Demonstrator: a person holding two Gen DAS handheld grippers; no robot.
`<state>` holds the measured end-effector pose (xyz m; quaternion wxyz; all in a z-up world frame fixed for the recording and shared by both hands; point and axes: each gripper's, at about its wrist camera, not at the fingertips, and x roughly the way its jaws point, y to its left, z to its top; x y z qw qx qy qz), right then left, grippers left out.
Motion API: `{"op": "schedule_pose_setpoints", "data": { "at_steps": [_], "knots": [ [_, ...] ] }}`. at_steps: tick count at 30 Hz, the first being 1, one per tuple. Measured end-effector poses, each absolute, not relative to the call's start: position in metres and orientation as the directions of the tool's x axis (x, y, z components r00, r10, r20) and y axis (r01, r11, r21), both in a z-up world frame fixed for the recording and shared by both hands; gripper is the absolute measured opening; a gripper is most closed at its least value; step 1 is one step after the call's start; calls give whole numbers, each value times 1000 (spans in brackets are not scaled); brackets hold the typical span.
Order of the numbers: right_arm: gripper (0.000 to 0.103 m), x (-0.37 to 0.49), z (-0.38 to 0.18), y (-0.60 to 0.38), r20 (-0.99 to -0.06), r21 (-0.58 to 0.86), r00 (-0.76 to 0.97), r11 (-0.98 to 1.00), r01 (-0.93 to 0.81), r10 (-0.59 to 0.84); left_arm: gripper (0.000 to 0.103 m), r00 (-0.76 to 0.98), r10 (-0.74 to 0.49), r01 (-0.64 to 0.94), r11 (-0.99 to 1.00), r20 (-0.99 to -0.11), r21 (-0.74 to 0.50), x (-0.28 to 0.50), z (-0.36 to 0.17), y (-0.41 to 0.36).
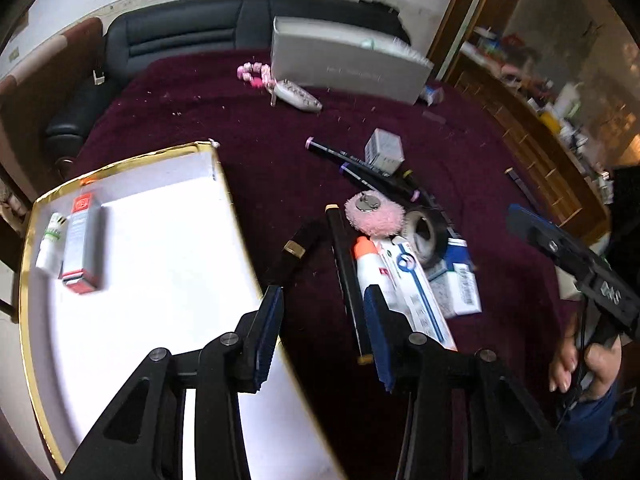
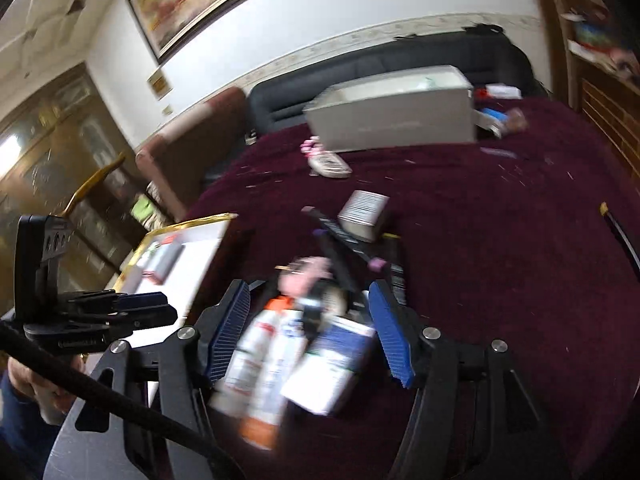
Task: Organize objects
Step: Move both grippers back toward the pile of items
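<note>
Both tongs stand apart with nothing clamped. Left gripper (image 1: 324,332) hangs moderately open over the gold-rimmed white tray's (image 1: 224,184) edge; a gold-tipped black stick (image 1: 347,280) lies just beyond its right finger. Right gripper (image 2: 310,330) is spread wider above the clutter: an orange-capped white bottle (image 2: 260,344) and a blue-and-white carton (image 2: 332,360) lie between its fingers, untouched. Already in the tray, far left of the left gripper, sit a red-and-grey box (image 1: 82,246) and a small white bottle (image 1: 50,248). Risk: items overlap, so closing here could pinch two at once or knock the pink fluffy pad (image 1: 374,216) aside.
</note>
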<state>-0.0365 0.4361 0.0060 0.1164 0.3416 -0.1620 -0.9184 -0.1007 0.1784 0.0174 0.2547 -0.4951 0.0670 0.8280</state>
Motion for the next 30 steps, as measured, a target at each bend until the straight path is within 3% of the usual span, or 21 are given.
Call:
{"op": "schedule_pose_setpoints", "data": {
  "at_steps": [3,9,14,20,30],
  "knots": [
    [61,-39,-12,453,-598,405,-725,-909,93,-341,36,-404,233,-509,-861,-884,6,-114,9,197],
    [61,-44,-17,466,-593,487,-694,-868,95,-409,34,-382,128,-541,-834,-915,110,-139,-4,219],
    [61,-37,-18,472,-579,505,-697,-857,99,-422,9,-378,44,-571,-797,-925,196,-146,-20,238],
    [61,-38,-20,468,-580,504,-693,-857,109,-429,5,-406,-5,-597,-756,-914,269,-135,-25,254],
    [61,-35,-18,465,-579,503,-688,-856,121,-437,5,-401,-17,-595,-756,-916,275,-137,-22,248]
  ]
}}
